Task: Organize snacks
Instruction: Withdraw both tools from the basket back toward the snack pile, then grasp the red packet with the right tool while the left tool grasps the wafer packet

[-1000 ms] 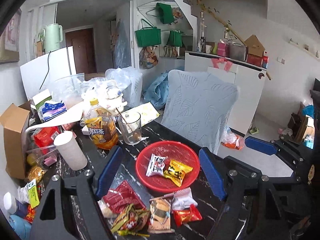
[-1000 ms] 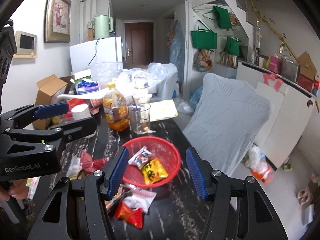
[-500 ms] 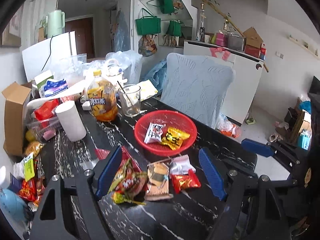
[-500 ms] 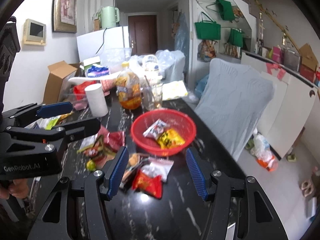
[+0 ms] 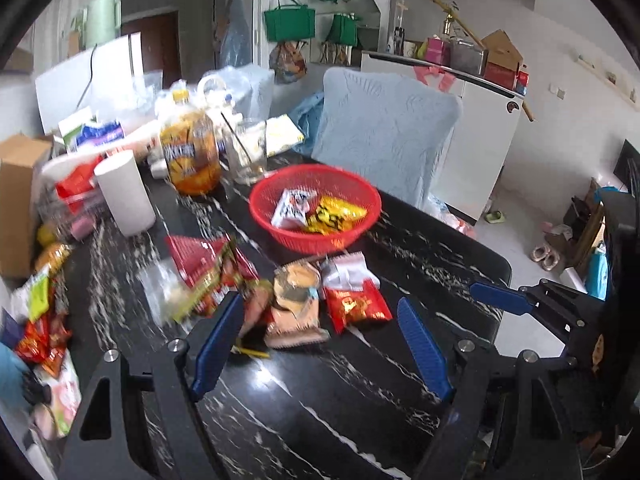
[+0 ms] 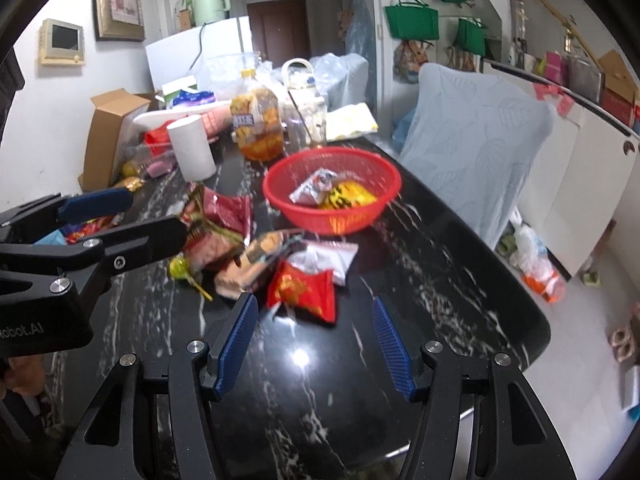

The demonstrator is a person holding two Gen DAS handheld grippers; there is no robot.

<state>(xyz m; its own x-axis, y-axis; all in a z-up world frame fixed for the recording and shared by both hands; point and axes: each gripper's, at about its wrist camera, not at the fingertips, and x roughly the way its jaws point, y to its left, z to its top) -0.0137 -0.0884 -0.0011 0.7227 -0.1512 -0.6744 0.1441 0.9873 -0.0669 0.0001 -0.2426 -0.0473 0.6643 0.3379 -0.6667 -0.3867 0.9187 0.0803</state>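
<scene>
A red mesh basket (image 5: 362, 196) (image 6: 384, 174) stands on the black marble table (image 5: 320, 408) and holds a white snack pack (image 5: 291, 208) and a yellow one (image 5: 336, 214). Several loose snack packets lie in front of it: a red pack (image 5: 356, 304) (image 6: 304, 292), a tan pack (image 5: 294, 300), a white pack (image 6: 326, 256) and dark red bags (image 5: 200, 258). My left gripper (image 5: 320, 320) is open above the near packets, holding nothing. My right gripper (image 6: 314, 320) is open just short of the red pack, also holding nothing.
Behind the basket stand an orange drink bottle (image 5: 192, 152), a glass (image 5: 250, 152) and a white paper roll (image 5: 124, 196). More snacks (image 5: 40, 320) and a cardboard box (image 5: 18, 200) crowd the left edge. A covered chair (image 5: 384, 136) stands at the table's far side.
Both grippers have sunk toward the table and tilted down. The basket and loose packets now sit higher in the views and more of the near tabletop shows. Jaws unchanged.
</scene>
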